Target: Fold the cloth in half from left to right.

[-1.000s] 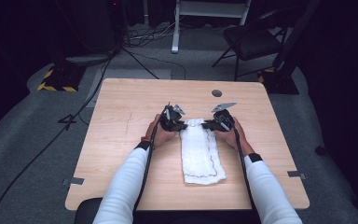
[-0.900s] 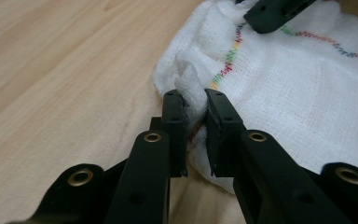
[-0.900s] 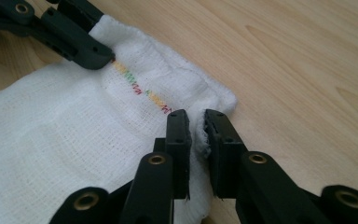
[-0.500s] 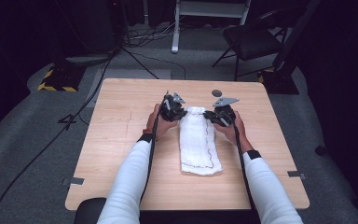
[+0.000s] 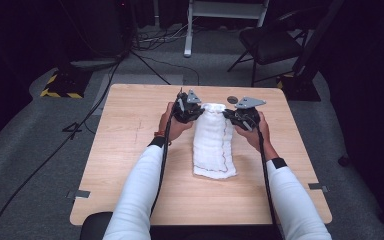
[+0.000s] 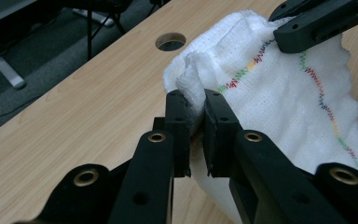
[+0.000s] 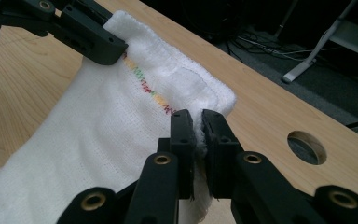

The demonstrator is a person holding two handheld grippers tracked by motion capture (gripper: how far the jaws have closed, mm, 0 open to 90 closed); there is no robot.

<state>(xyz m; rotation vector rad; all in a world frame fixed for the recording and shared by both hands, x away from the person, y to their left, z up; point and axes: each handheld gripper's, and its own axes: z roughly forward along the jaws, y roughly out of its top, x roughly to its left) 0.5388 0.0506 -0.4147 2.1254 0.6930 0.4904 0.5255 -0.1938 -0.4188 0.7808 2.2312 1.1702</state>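
Note:
A white towel (image 5: 212, 145) with a multicoloured stitched line lies lengthwise on the wooden table (image 5: 130, 150), its far end lifted off the surface. My left gripper (image 5: 198, 111) is shut on the far left corner of the towel (image 6: 279, 93), which is pinched between its pads (image 6: 196, 100). My right gripper (image 5: 228, 114) is shut on the far right corner. Its jaws have just been closing, with the towel (image 7: 98, 126) bunched between them (image 7: 196, 119). Each gripper view shows the other gripper across the raised edge, the right gripper (image 6: 307, 25) and the left gripper (image 7: 93, 44).
A round cable hole (image 5: 232, 100) sits in the table just beyond the grippers. Bare wood lies left of the towel. Behind the table stand a black chair (image 5: 267, 45), a white stand (image 5: 195, 25) and cables on the grey floor.
Both grippers have risen and moved slightly away from the person, carrying the towel's far corners. The towel's far end has lifted and the cloth has drawn out longer and narrower.

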